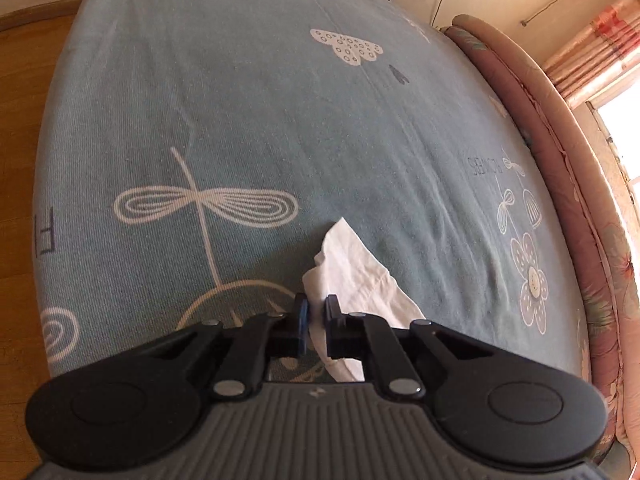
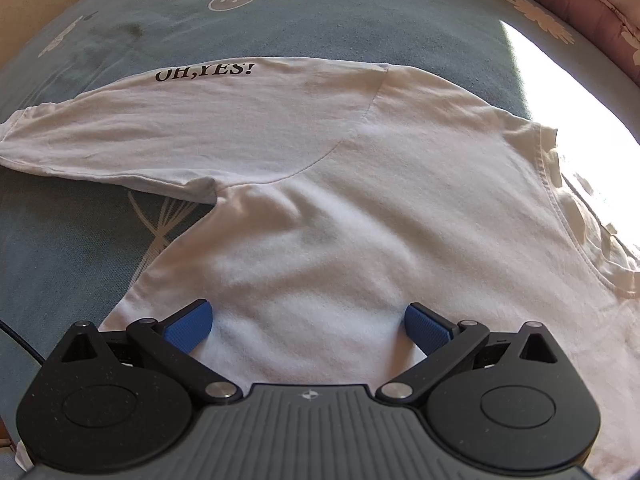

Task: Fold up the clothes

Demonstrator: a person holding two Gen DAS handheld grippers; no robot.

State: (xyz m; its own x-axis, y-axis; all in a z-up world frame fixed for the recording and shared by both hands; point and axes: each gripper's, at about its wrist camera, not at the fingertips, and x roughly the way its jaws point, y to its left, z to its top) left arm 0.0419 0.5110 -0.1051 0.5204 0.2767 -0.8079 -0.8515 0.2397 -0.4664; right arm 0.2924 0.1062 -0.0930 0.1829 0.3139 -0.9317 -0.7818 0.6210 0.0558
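White cotton T-shirt (image 2: 320,208) lies flat on the teal floral bedsheet (image 1: 280,120); left gripper (image 1: 316,316) pinches a bunched corner of it; right gripper (image 2: 308,320) hovers spread above the chest; best lift gently, keeping the hem taut; sleeve lettering (image 2: 204,72) reads "OH,YES!".

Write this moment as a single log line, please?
left gripper: shut on white cotton T-shirt edge | right gripper: open above shirt body | surface: blue patterned bedsheet | fold: not done

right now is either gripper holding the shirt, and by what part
The left gripper pinches the white shirt by a bunched edge; which part is unclear. The right gripper holds nothing.
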